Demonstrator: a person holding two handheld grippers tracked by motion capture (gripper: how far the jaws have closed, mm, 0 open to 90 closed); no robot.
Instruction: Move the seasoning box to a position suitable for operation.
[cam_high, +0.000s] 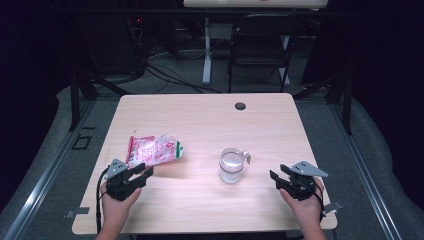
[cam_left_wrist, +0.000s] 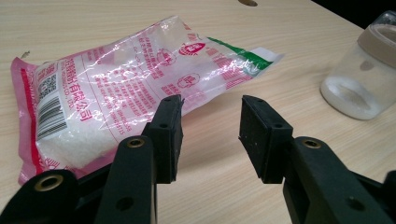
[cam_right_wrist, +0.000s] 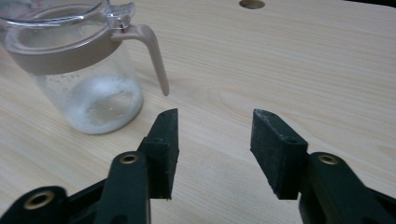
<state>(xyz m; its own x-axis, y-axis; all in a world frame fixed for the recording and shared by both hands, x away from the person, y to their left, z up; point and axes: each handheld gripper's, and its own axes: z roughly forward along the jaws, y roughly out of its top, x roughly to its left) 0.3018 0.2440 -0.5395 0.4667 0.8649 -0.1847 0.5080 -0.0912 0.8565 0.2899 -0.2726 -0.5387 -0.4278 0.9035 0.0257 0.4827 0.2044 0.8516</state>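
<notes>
Two grippers sit low over a light wooden table (cam_high: 200, 200), one in each hand of a person. On the left side lies a pink and clear bag (cam_high: 152, 150) with white grains inside. It lies flat on the table. The left gripper (cam_high: 142, 172) is right at the near edge of the bag. Its jaws are apart, and in the left gripper view the bag (cam_left_wrist: 121, 88) is just in front of the left jaw, with bare table between the two jaws. Nothing is held.

Near the middle stands a clear jar (cam_high: 231, 165) with a tan lid band and a thin handle. A little white stuff sits at its bottom.

On the right, the right gripper (cam_high: 276, 176) points at the jar, a short way off. Its jaws are wide apart with nothing between them.
</notes>
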